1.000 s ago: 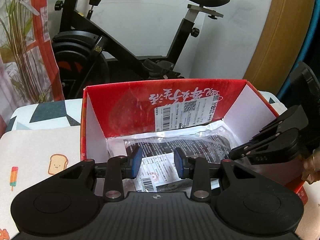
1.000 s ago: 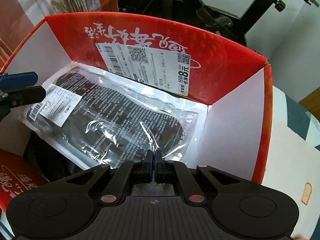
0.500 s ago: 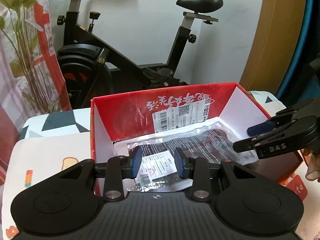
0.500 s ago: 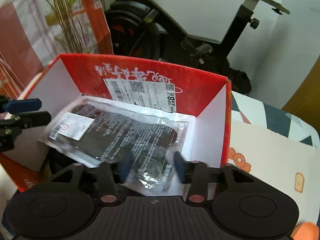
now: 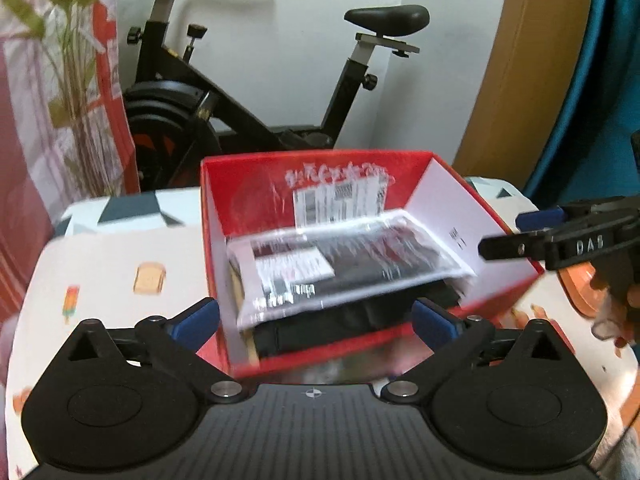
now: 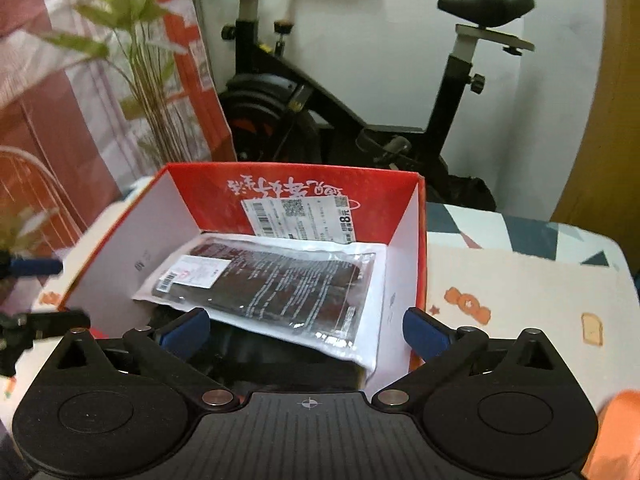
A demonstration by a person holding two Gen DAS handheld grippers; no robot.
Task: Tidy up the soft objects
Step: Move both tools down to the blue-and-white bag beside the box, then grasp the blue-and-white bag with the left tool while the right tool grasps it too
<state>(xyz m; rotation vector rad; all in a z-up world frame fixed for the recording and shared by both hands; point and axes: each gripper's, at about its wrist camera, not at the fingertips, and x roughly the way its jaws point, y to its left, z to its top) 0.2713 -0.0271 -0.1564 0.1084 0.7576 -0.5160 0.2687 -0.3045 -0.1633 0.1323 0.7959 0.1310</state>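
A clear plastic packet with a dark soft item (image 6: 264, 284) lies inside the open red cardboard box (image 6: 420, 240), on top of other dark soft things. It also shows, blurred, in the left wrist view (image 5: 340, 264), in the same red box (image 5: 208, 240). My left gripper (image 5: 316, 324) is open and empty, held back in front of the box's near wall. My right gripper (image 6: 304, 332) is open and empty, above the box's near edge. The right gripper's fingers (image 5: 528, 232) show at the right of the left wrist view.
The box stands on a table with a patterned cloth (image 6: 520, 292). An exercise bike (image 6: 360, 120) stands behind the table. A plant and red-and-white curtain (image 6: 120, 80) are at the back left. A wooden panel (image 5: 520, 80) is at the back right.
Both grippers have pulled back and up from the box. The right gripper let go of the packet and opened wide. The left gripper has opened wider. The packet now lies in the box.
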